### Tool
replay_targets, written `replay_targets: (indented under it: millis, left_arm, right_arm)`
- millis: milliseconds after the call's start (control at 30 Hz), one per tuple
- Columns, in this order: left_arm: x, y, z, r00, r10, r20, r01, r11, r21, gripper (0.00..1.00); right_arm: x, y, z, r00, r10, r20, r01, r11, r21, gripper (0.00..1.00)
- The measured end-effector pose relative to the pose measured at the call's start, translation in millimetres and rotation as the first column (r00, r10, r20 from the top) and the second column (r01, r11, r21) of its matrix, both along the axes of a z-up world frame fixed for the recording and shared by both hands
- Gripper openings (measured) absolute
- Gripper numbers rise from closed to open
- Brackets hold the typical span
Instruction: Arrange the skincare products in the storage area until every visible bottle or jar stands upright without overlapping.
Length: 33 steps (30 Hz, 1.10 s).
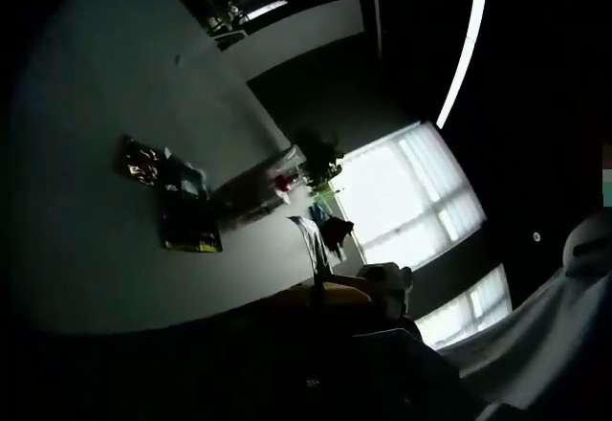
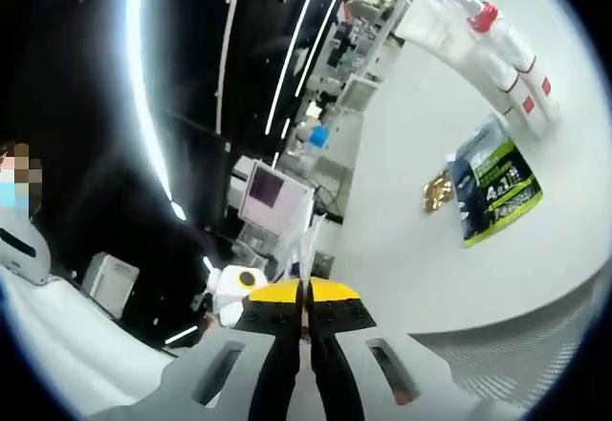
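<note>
The right gripper (image 2: pixel 306 318) pointed up across the room, its yellow-tipped jaws pressed together with nothing between them. In the left gripper view the left gripper's jaws were too dark to judge, open or closed. White bottles with red caps (image 2: pixel 507 53) lay beside a green-edged packet (image 2: pixel 495 191) on a white surface (image 2: pixel 402 239). Ceiling light strips (image 2: pixel 287 67) ran overhead. Windows (image 1: pixel 411 196) glowed behind a plant (image 1: pixel 318 158).

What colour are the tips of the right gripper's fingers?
Yellow on black fingers, pressed together at the right gripper; clearest in the right gripper view.
</note>
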State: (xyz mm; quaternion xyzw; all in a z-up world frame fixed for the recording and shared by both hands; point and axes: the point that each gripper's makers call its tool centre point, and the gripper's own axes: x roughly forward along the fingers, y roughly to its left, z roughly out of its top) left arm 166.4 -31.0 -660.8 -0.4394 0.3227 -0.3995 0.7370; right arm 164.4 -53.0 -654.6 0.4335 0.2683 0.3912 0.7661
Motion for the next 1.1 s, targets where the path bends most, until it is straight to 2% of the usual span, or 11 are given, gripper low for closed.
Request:
replay_targets:
  millis: [200, 333, 500, 633, 767, 833, 1000, 1100]
  left_arm:
    - [3.1, -6.5, 1.7, 0.999, -0.033, -0.011, 0.033, 0.999, -0.006, 0.00]
    - [7.8, -8.3, -1.2, 0.999, -0.042, -0.012, 0.042, 0.999, 0.013, 0.00]
    - [21.2, -1.4, -11.8, 1.000, -0.004, -0.029, 0.005, 0.999, 0.033, 0.00]
    - [31.7, 5.1, -29.9, 0.997, 0.036, -0.067, -0.031, 0.997, 0.072, 0.00]
    - [42.8, 10.5, -46.7, 0.994, 0.051, -0.094, -0.043, 0.995, 0.088, 0.00]
    - [48.6, 14.7, -55.6, 0.992, 0.075, -0.101, -0.063, 0.991, 0.122, 0.00]
    - [58.8, 17.2, -54.3, 0.986, 0.125, -0.109, -0.113, 0.988, 0.108, 0.00]
    - [66.6, 20.5, -55.1, 0.982, 0.149, -0.118, -0.136, 0.984, 0.112, 0.00]
  right_arm:
    - [3.6, -5.6, -1.7, 0.999, -0.034, 0.027, 0.035, 0.999, -0.040, 0.07]
    - [5.8, -7.2, -0.2, 0.998, -0.029, 0.051, 0.032, 0.996, -0.078, 0.17]
    - [12.8, -13.1, 0.9, 0.995, 0.006, 0.101, 0.010, 0.987, -0.158, 0.29]
    - [15.7, -21.2, -6.0, 0.987, 0.072, 0.145, -0.031, 0.962, -0.271, 0.38]
    - [13.7, -27.0, -16.9, 0.976, 0.140, 0.167, -0.074, 0.933, -0.351, 0.51]
    - [11.1, -27.2, -24.0, 0.971, 0.178, 0.160, -0.107, 0.921, -0.375, 0.58]
    - [10.5, -26.4, -38.1, 0.959, 0.252, 0.131, -0.181, 0.899, -0.400, 0.71]
    - [10.6, -26.4, -43.4, 0.946, 0.301, 0.124, -0.225, 0.881, -0.417, 0.73]
